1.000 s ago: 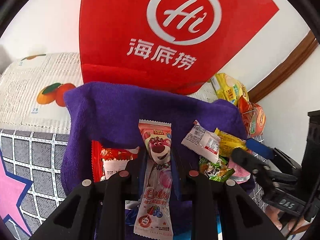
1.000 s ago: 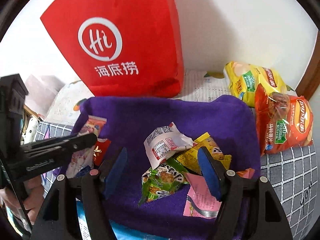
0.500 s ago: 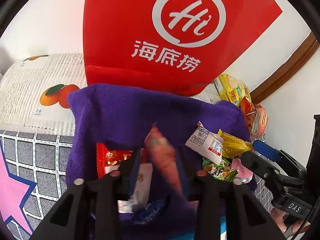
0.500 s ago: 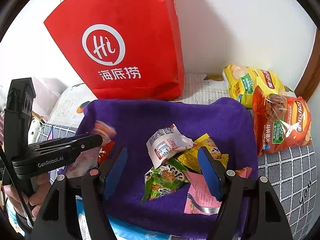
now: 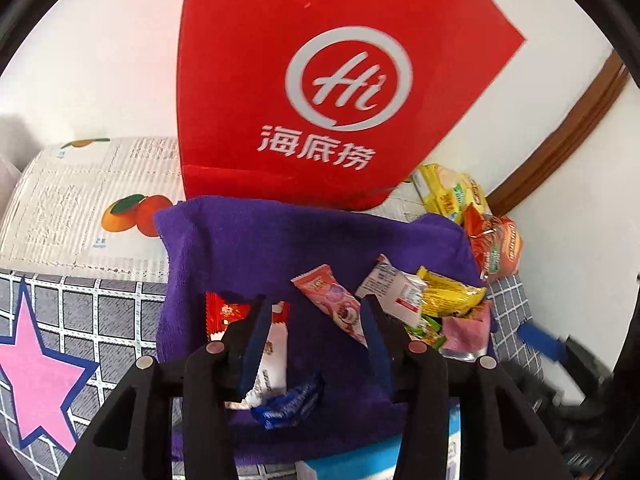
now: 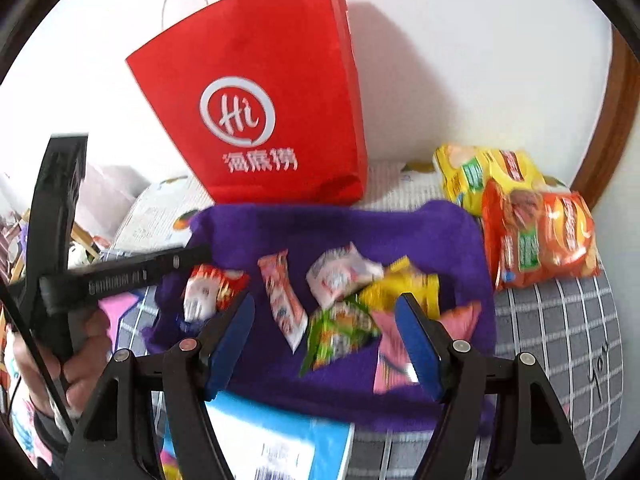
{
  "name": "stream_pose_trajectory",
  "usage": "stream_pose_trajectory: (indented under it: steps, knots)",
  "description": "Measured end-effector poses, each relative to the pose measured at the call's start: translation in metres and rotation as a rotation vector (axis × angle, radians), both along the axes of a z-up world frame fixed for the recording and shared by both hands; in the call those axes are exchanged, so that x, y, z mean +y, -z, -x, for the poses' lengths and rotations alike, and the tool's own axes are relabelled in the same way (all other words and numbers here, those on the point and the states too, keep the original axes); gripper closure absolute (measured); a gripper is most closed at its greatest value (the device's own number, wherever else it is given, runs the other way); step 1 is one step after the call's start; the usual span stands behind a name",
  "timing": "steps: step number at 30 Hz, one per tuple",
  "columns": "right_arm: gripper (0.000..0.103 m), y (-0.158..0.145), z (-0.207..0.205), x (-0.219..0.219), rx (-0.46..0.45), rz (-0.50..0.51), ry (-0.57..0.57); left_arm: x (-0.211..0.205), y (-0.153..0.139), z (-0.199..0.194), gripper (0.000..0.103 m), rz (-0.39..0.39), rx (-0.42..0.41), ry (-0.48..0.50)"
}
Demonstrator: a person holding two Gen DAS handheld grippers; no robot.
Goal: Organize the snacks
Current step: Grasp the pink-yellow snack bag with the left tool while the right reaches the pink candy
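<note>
Your left gripper [image 5: 316,344], jaws opening and empty, hangs over the purple cloth [image 5: 256,240]; the pink strawberry-print lollipop packet [image 5: 332,300] lies just right of it, slanting, nearer than your half-open, empty right gripper [image 6: 326,344].

A home – patterned bedding [image 5: 80,312], wood-trimmed wall [image 5: 560,140], shopping bag [image 5: 320,92].

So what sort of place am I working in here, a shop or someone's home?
Most likely a home, probably a bedroom or living room: the snacks lie on a purple terry towel spread over a grey checked fabric cover, with a red paper takeaway bag standing against a plain white wall with brown wooden trim.
</note>
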State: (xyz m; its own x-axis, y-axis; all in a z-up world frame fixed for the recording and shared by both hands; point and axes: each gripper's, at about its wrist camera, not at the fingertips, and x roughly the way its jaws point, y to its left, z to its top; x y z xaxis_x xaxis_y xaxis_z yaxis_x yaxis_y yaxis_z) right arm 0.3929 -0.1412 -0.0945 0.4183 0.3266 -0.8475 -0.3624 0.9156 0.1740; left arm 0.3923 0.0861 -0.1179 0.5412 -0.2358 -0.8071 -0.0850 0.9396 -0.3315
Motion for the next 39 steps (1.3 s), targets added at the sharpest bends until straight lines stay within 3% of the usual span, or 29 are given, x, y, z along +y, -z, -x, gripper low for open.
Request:
stream_pose_trajectory:
  steps: [6, 14, 17, 27, 39]
  knots:
    - [0.031, -0.005, 0.051, -0.019, 0.013, 0.008, 0.012, -0.012, -0.024, 0.030, 0.049, -0.006, -0.057, 0.030]
    - [0.031, -0.005, 0.117, -0.040, 0.026, -0.045, 0.051, -0.019, -0.022, 0.094, 0.048, -0.050, -0.025, 0.058]
    - [0.031, -0.001, 0.137, -0.050, 0.055, -0.090, 0.073, -0.019, -0.019, 0.124, 0.043, -0.057, -0.020, 0.072]
    - [0.031, 0.010, 0.188, -0.071, 0.084, -0.111, 0.129, -0.031, 0.023, 0.192, 0.038, 0.005, 0.062, 0.115]
    - [0.031, 0.039, 0.219, -0.087, 0.143, -0.107, 0.158, -0.043, 0.067, 0.193, 0.038, 0.069, 0.125, 0.114]
